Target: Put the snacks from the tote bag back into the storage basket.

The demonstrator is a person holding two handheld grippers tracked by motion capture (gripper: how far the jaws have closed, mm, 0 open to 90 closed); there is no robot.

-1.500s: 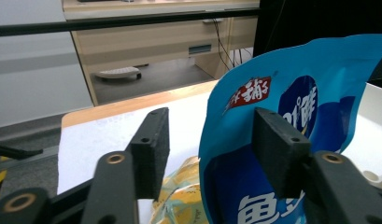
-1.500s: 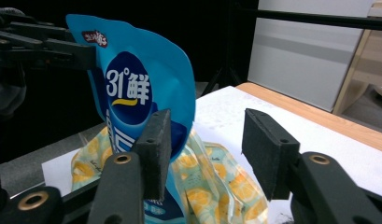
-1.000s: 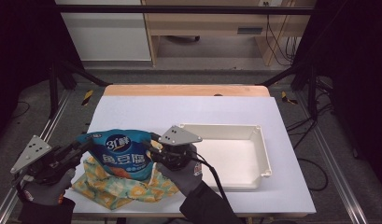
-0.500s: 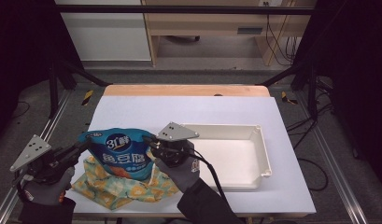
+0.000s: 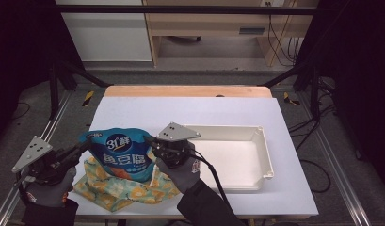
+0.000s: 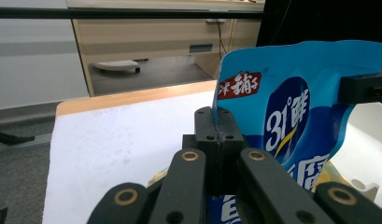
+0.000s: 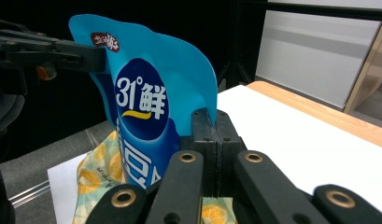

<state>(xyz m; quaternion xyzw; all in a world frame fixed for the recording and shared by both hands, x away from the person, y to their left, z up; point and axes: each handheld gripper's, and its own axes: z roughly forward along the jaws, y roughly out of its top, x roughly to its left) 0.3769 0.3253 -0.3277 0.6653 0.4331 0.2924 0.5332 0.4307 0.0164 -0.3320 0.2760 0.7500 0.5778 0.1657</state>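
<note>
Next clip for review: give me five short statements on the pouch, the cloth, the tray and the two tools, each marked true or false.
1. Both tools grip the blue snack pouch by its edges. True: the left tool and the right tool are each shut on a side of it.
2. The pouch lies inside the white tray. False: it is held up over the patterned cloth, left of the tray.
3. The tray holds nothing. True.
4. The cloth is plain white. False: it has a yellow and green print.
5. The right tool is open above the tray. False: its jaws are closed on the pouch's edge.
</note>
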